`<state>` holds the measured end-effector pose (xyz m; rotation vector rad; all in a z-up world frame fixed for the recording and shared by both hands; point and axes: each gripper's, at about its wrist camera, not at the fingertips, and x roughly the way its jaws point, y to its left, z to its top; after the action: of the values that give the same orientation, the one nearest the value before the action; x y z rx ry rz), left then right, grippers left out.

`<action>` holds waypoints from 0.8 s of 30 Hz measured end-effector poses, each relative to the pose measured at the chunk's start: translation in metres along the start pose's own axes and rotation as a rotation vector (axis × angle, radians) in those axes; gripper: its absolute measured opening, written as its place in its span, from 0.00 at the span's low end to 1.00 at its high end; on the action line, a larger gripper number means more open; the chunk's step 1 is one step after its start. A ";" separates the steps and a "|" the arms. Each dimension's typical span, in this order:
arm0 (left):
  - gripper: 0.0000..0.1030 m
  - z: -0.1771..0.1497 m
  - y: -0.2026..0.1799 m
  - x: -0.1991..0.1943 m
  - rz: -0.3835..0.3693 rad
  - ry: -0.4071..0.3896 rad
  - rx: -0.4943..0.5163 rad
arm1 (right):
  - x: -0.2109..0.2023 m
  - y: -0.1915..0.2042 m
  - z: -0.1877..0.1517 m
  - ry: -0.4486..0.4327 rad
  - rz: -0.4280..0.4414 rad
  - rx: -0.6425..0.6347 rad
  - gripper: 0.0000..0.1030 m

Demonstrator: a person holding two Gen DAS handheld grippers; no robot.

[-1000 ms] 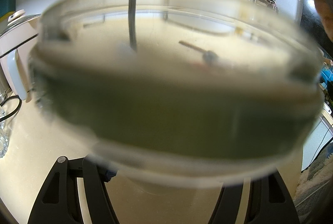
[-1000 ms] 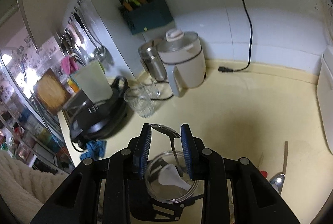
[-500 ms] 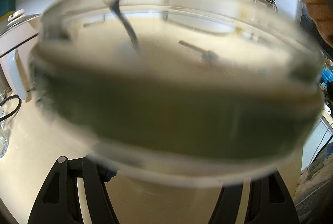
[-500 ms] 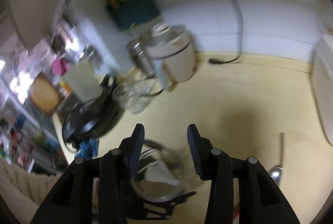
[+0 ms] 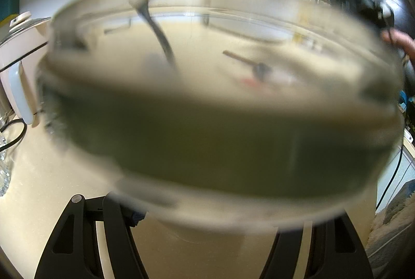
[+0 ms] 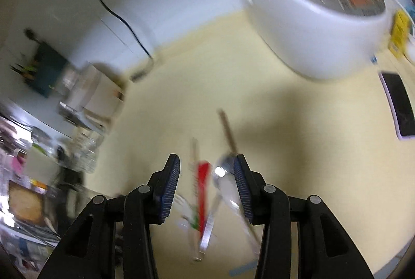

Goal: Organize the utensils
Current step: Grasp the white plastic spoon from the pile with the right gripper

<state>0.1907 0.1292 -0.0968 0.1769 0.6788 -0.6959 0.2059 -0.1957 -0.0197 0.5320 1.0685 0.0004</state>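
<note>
Spoon (image 6: pixel 225 170) on counter, beneath open right tongs (image 6: pixel 206 184)

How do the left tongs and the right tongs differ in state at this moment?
The left tongs are shut on a clear glass jar with a metal spoon standing in it; the right tongs hold nothing. The left tongs' pads are mostly hidden behind the jar; the right tongs' blue pads stand apart above a wooden-handled spoon and a red-handled utensil on the counter. Both have black two-finger frames.
</note>
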 end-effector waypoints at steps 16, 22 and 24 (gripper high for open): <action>0.69 0.001 0.001 0.000 -0.001 0.001 -0.001 | 0.089 0.041 -0.035 0.177 -0.212 -0.383 0.42; 0.69 0.001 0.001 0.000 -0.001 0.001 -0.001 | 0.111 0.051 -0.033 0.222 -0.209 -0.431 0.37; 0.69 0.001 0.000 0.000 -0.001 0.002 -0.001 | 0.111 0.050 -0.033 0.223 -0.179 -0.422 0.33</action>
<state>0.1917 0.1290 -0.0964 0.1764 0.6807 -0.6967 0.2463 -0.1105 -0.1034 0.0544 1.2888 0.1280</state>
